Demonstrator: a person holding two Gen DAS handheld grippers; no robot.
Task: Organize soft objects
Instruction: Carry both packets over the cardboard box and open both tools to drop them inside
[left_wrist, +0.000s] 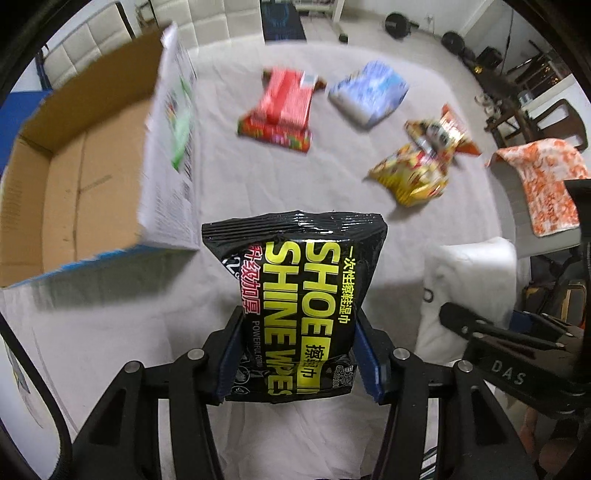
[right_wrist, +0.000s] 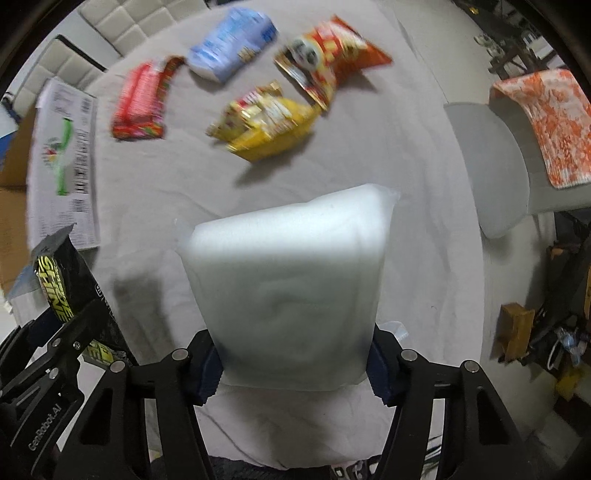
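My left gripper (left_wrist: 295, 354) is shut on a black shoe-shine wipes pack (left_wrist: 295, 288) and holds it above the grey sheet, just right of the open cardboard box (left_wrist: 74, 177). My right gripper (right_wrist: 295, 358) is shut on a white soft pack (right_wrist: 291, 288), also lifted; this pack shows in the left wrist view (left_wrist: 469, 280). The wipes pack shows at the left of the right wrist view (right_wrist: 62, 291). On the sheet farther off lie a red pack (left_wrist: 280, 110), a blue-white pack (left_wrist: 369, 92), a yellow snack bag (left_wrist: 413, 173) and an orange-red snack bag (right_wrist: 332, 62).
The cardboard box stands at the left with its printed flap (left_wrist: 173, 155) upright. A grey chair with an orange patterned cloth (right_wrist: 550, 125) stands at the right edge of the sheet. Dark furniture and clutter (right_wrist: 554, 325) lie beyond it.
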